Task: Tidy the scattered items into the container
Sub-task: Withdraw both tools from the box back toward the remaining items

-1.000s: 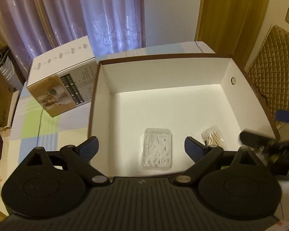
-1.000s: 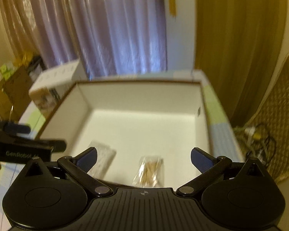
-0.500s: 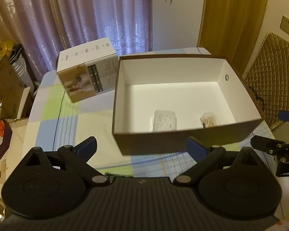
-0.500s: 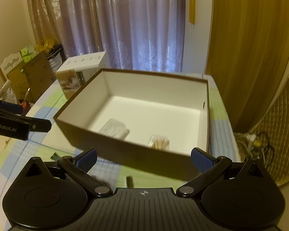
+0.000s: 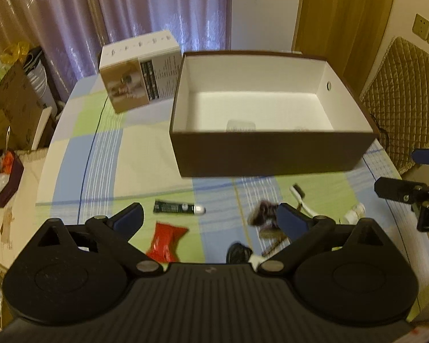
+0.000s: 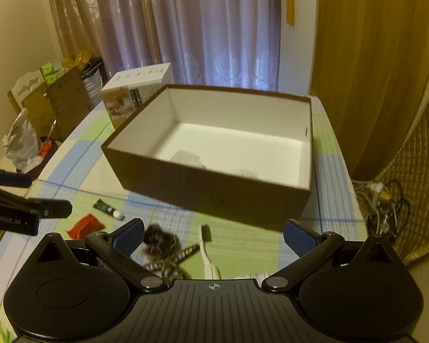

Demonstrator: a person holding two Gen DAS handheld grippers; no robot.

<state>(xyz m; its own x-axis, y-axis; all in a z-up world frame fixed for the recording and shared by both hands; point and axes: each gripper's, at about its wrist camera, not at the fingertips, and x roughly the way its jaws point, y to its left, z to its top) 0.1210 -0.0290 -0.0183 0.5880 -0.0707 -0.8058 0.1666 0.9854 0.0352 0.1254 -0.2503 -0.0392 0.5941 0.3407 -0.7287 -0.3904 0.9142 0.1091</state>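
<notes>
From the left wrist view, our left claw hung with its jaws spread wide and nothing between them, above the near part of the worktop. The brown box stood farther back, with two small packets barely showing on its white floor. Still loose in front of it lay a dark tube, a red packet, a fuzzy dark bundle and a white toothbrush. From the right wrist view, our right claw was likewise spread and empty, with the toothbrush lying almost straight ahead between its blue pads and the fuzzy bundle just beside the left pad. The tube and red packet sat farther to the left, nearer the left claw. We judged the sensible split to be one item for each claw: the right lowered squarely over the toothbrush handle, jaws across its narrow width, and the left over the red packet. Each would need to go down flat to the cloth before closing, since these things lay low and could slip.
</notes>
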